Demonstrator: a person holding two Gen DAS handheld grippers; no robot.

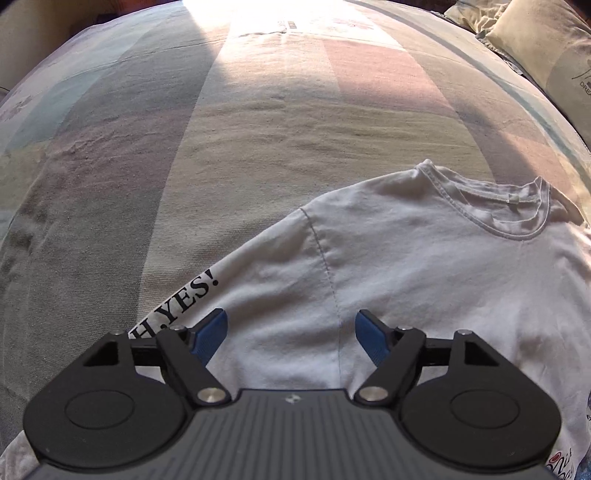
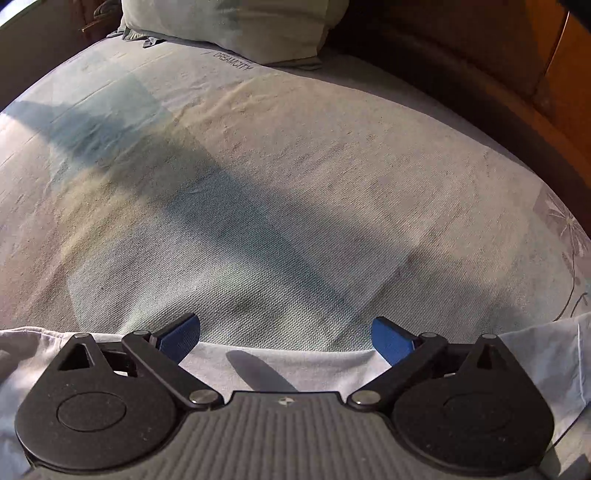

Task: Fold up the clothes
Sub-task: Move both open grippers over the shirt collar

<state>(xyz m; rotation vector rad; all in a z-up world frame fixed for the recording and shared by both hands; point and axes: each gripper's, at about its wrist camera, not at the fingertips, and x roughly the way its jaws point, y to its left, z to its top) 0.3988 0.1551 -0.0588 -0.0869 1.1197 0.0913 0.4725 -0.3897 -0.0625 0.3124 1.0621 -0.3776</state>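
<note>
A white T-shirt lies spread on the bed, front up so far as the neckline shows; its collar points away from the left camera, and a sleeve bearing black lettering runs out toward the left. The body looks fairly smooth, with only light creases, so the garment lies open rather than in a folded packet; whether it is laid out ready for a fold or opened again, this moment does not settle.

The left tongs hang over the shoulder seam with their blue pads wide apart and nothing between them; the placement suits a pinch near the seam, where a sleeve would be turned inward. The right tongs are likewise spread wide and hold nothing; they sit over an edge of the white cloth, with the bare sheet beyond, which suggests each tool is set at its own side of the shirt so that the fabric can be lifted evenly. Which edge of the shirt this is cannot be told from the right view.

A pillow rests at the head of the bed, well apart from the shirt; strong sunlight and a long shadow cross the sheet.
</note>
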